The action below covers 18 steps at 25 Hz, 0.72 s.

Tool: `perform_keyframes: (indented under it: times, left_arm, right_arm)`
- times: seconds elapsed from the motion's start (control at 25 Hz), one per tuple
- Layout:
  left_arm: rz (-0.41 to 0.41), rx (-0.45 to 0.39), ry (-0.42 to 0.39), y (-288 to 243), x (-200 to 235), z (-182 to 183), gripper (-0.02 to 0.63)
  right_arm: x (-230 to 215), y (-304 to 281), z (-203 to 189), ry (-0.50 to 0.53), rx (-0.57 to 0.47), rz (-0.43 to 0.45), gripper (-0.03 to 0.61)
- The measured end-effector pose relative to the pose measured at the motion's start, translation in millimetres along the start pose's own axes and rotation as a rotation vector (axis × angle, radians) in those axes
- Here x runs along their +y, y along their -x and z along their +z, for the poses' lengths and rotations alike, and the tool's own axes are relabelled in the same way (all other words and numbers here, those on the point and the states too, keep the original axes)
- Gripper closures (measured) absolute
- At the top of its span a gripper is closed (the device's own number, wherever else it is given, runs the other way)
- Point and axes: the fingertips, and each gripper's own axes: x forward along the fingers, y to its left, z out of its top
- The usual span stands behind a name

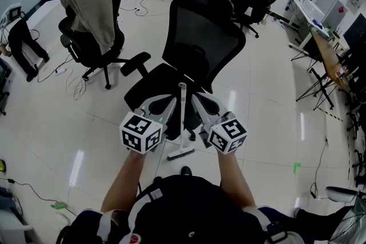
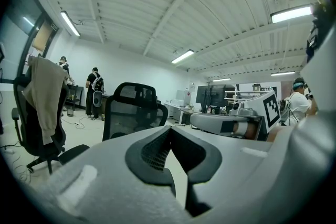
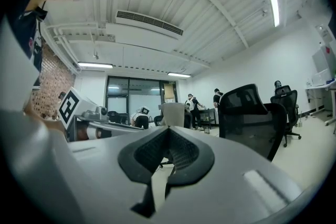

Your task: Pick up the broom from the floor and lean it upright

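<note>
Head view: the broom (image 1: pixel 182 123) stands upright on the floor (image 1: pixel 257 123), white handle near vertical, brush head (image 1: pixel 180 152) down on the tiles. It stands just in front of a black mesh office chair (image 1: pixel 200 31), and the handle's top shows against the front edge of the seat; whether it rests on the seat, I cannot tell. The left tool (image 1: pixel 167 103) and right tool (image 1: pixel 199 103) sit either side of the handle, close beside it, both pointing away from the person toward the chair. Neither one grips the handle. A second chair (image 1: pixel 86 43) stands further left with a grey garment (image 1: pixel 94 8) draped over its back. A counter (image 1: pixel 326 43) runs along the right wall.

Left gripper view: the left tool (image 2: pixel 170 128) has its jaws drawn together, tips meeting, nothing between the pads. The black mesh chair (image 2: pixel 134 110) is beyond the tips, and the draped chair (image 2: pixel 42 107) is at far left. The right tool's marker cube (image 2: pixel 270 105) shows at right. The broom does not appear here.

Right gripper view: the right tool (image 3: pixel 169 129) is fully closed, tips pressed together and empty. The black chair (image 3: pixel 252 118) stands to the right. The left tool's marker cube (image 3: pixel 71 106) is at left. Several people (image 3: pixel 205 107) stand at the far end of the room.
</note>
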Motion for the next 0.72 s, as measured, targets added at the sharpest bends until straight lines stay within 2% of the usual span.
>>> perform_keyframes:
  times: [0.72]
  left_arm:
    - [-0.003, 0.021, -0.016, 0.5, -11.5, -2.1, 0.614]
  right_arm:
    - [-3.4, 15.1, 2.6, -0.028, -0.006, -0.019, 0.572]
